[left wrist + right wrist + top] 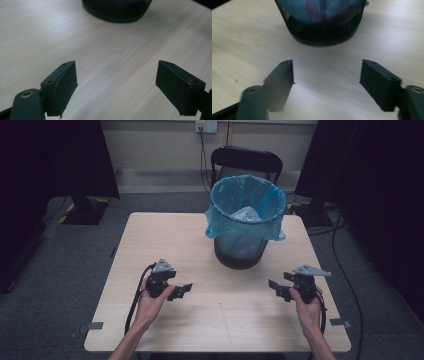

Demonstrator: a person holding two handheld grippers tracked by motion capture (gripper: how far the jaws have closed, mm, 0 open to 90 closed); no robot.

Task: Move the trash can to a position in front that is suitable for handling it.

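While both tools rest low near the front edge of the pale wood-grain counter [150, 230], the round black mesh bin [240, 251] with its crinkled blue plastic liner [247, 200] stands upright toward the far edge, ahead and between them. The left tool [186, 290] and right tool [273, 286] sit about equally far from it, jaws spread apart and empty.

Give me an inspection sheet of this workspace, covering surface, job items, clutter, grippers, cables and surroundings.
Surface: light wooden table, bare in front of the hands.
Job's things: black mesh bin with a blue bag liner, upright at the table's far middle; something pale lies inside.
Clutter: nothing seen.
Grippers: left gripper and right gripper both open, holding nothing, fingers above bare wood.
Cables: black cable trails from the left gripper; floor cable at right.
Surroundings: black chair behind the table, wall socket, grey carpet.
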